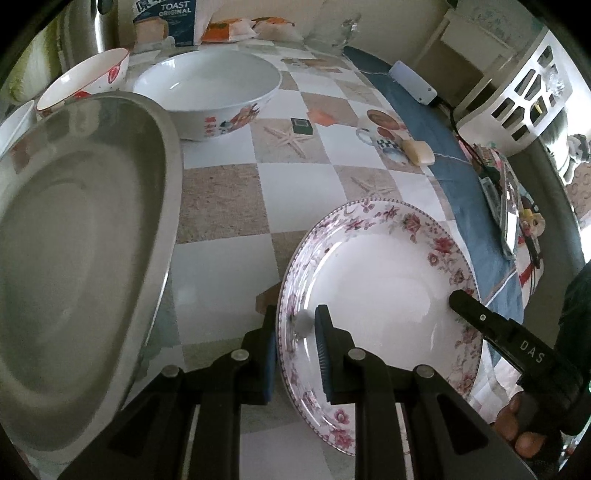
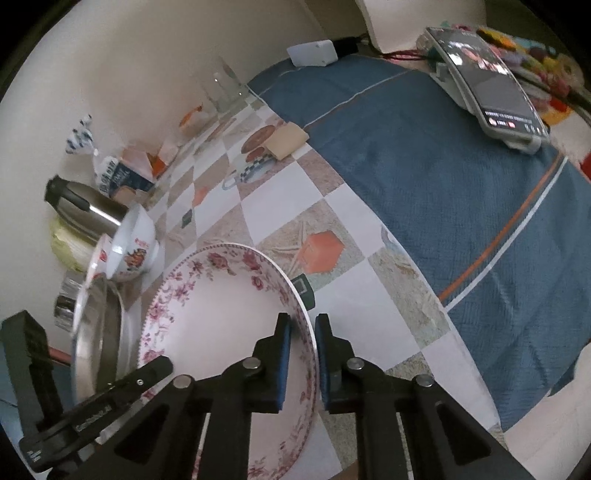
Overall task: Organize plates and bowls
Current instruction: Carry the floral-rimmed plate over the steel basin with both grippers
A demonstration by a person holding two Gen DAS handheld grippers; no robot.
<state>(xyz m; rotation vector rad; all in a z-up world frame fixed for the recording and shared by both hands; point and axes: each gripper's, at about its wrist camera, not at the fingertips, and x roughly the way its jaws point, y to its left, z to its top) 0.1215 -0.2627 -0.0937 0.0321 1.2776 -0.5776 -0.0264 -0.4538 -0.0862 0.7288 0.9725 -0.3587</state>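
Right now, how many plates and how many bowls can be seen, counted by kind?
floral plate: 1
steel plate: 1
bowls: 2, the large white bowl and the red-patterned bowl
Total: 4; a white rim at the left edge is too cut off to count.

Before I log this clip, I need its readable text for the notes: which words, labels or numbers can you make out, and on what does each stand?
"TOAST ORIGINAL": bread bag at the back of the table.
"DAS": black arm of the right tongs, seen from the left camera.
Red characters on the large white bowl: too small to read.
Lettering on the left tongs' arm: blurred.
Phone screen text: too small to read.
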